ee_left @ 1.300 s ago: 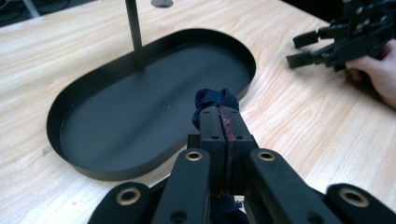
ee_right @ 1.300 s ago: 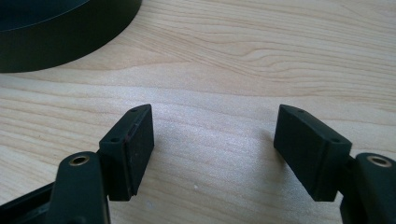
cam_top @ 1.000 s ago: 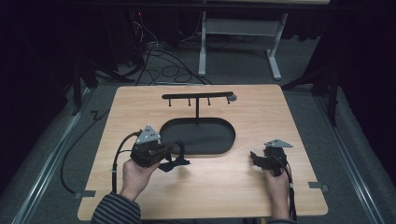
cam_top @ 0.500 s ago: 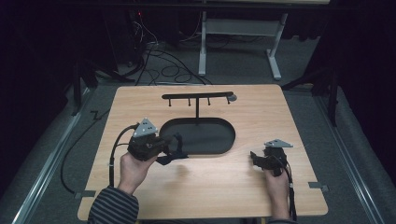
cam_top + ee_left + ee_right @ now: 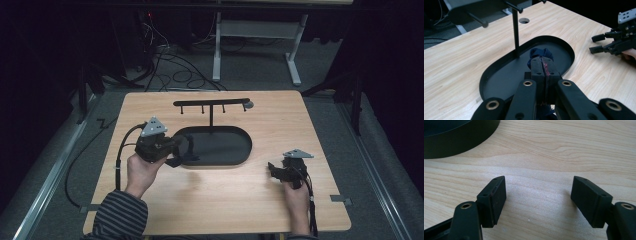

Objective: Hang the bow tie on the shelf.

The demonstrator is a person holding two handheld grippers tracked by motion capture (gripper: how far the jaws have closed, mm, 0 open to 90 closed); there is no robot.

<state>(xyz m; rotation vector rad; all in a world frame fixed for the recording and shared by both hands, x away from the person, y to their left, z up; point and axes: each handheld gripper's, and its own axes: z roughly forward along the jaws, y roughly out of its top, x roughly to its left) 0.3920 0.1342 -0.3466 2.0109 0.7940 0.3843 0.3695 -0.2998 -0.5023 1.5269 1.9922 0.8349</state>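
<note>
Left gripper (image 5: 541, 72) clamped on dark cloth (image 5: 541, 53) above black stand base (image 5: 499, 82); soft, light, limp, best pinched at a fold. Right gripper (image 5: 539, 200) apart, beside base.

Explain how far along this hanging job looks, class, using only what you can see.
Done: the left tongs have shut on a dark cloth. In hand: it hangs above the black tray. Left: the rack's pegs are bare; the right tongs rest open on the table.
</note>
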